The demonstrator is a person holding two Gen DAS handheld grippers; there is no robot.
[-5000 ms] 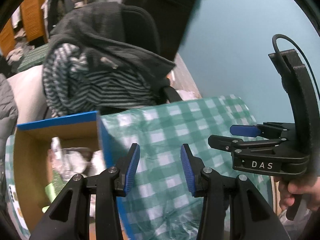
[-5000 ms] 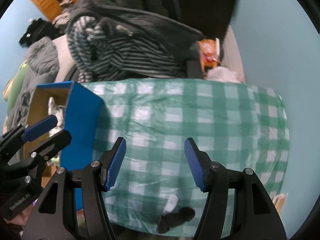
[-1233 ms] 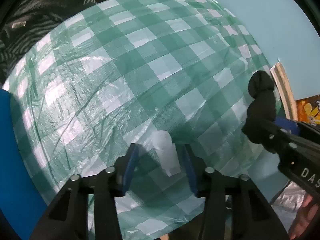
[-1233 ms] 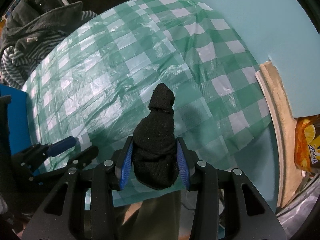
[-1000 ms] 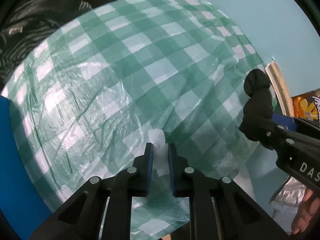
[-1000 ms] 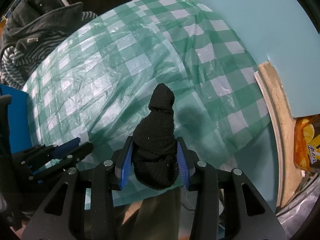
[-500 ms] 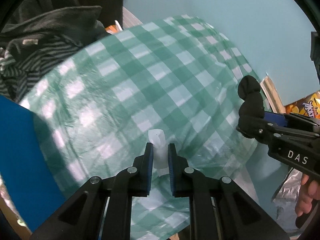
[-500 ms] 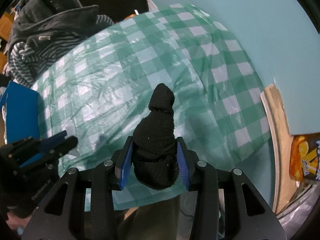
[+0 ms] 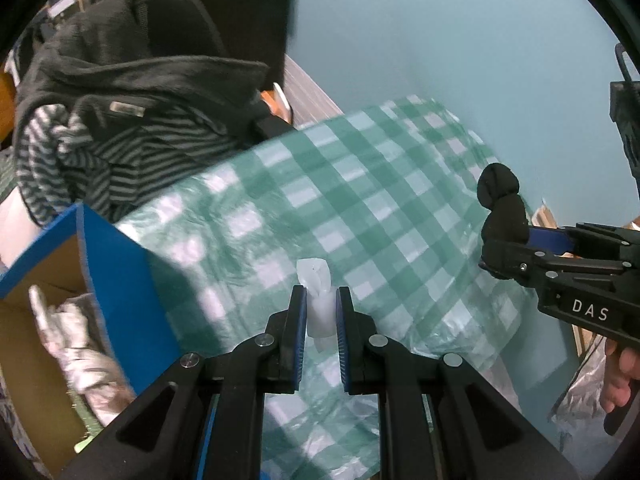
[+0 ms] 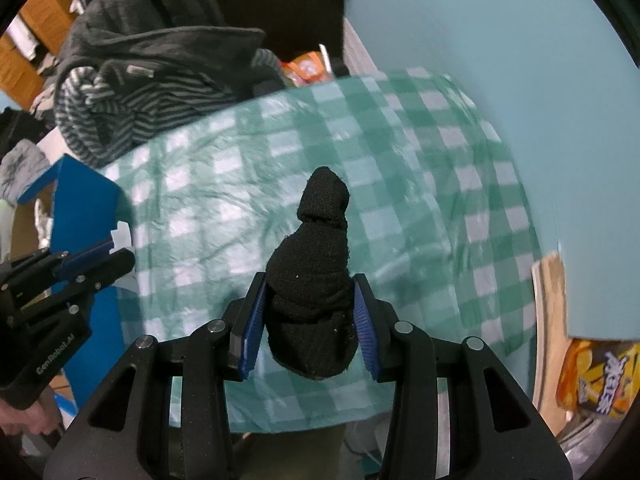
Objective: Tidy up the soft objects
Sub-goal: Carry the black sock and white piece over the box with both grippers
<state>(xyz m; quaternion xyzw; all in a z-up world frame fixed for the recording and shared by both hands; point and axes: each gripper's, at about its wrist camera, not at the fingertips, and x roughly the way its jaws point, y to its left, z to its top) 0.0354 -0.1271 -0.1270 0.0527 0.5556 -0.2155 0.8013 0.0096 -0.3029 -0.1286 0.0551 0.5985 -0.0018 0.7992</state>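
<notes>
Black sock [image 10: 310,280]: we see a rolled black sock pinched between the blue pads of the right gripper [image 10: 308,312], above the green checked tablecloth [image 10: 400,160]. Its long axis runs forward along the fingers, narrow folded tip pointing away from the camera.
White roll [image 9: 318,300]: we see a small white soft roll, what it is we cannot tell, squeezed between the nearly closed pads of the left gripper [image 9: 322,312]. It stands lengthwise along the fingers, tip forward, above the cloth.
Left view only: we see the right gripper from the side, a person's fingers [image 9: 618,376] on its handle, and inside the blue cardboard box [image 9: 120,280] pale crumpled soft items [image 9: 76,344].
Right view only: we see an orange snack bag [image 10: 596,376] at the lower right, and the left gripper from the side beside the box.
Pose: both grippers tilt steeply downward over the table.
Background: we see a dark hoodie over a striped garment [image 9: 120,120] heaped behind the table, against a teal wall [image 9: 460,40].
</notes>
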